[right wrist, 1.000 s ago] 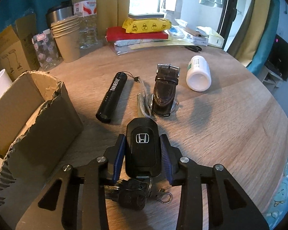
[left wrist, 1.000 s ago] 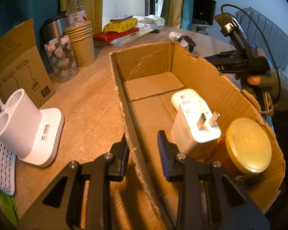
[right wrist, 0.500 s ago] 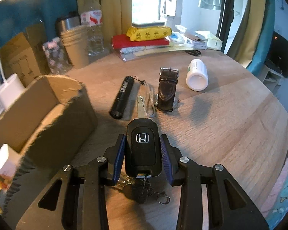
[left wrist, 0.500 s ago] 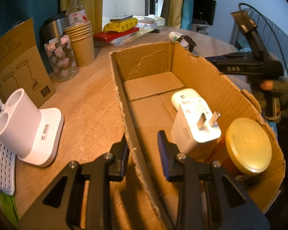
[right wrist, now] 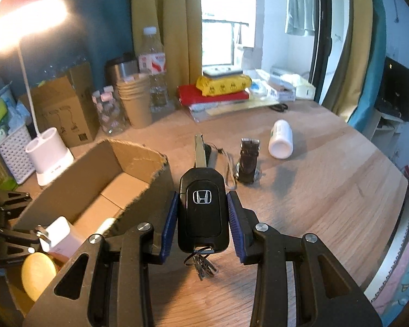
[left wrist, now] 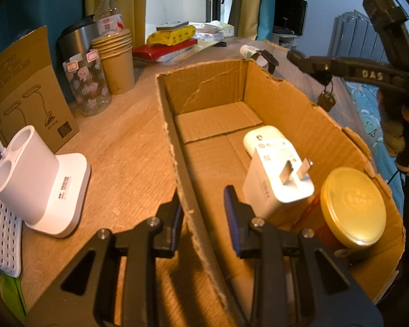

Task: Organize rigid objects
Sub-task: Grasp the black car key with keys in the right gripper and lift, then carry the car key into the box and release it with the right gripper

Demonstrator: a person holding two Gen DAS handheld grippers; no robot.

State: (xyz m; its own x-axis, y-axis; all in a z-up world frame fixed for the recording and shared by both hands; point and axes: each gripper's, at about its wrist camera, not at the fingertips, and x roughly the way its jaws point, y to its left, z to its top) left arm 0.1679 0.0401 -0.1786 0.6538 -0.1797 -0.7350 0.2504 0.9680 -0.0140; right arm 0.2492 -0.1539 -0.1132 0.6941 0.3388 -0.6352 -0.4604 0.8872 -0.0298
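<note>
Right wrist view: the right tool is clamped on the key fob, pads against its two long sides, blade pointing straight ahead along the fingers and the key ring dangling below. The fob hangs above the worktop, and the box lies to its left, its open top just beside and lower. So the coming move, as I judge it, is a sideways carry to the left over the near wall, then a release. In the left wrist view the left tool is closed on the box's torn side wall, steadying it. Charger and tin fill the end by that tool; the far end is free.
</note>
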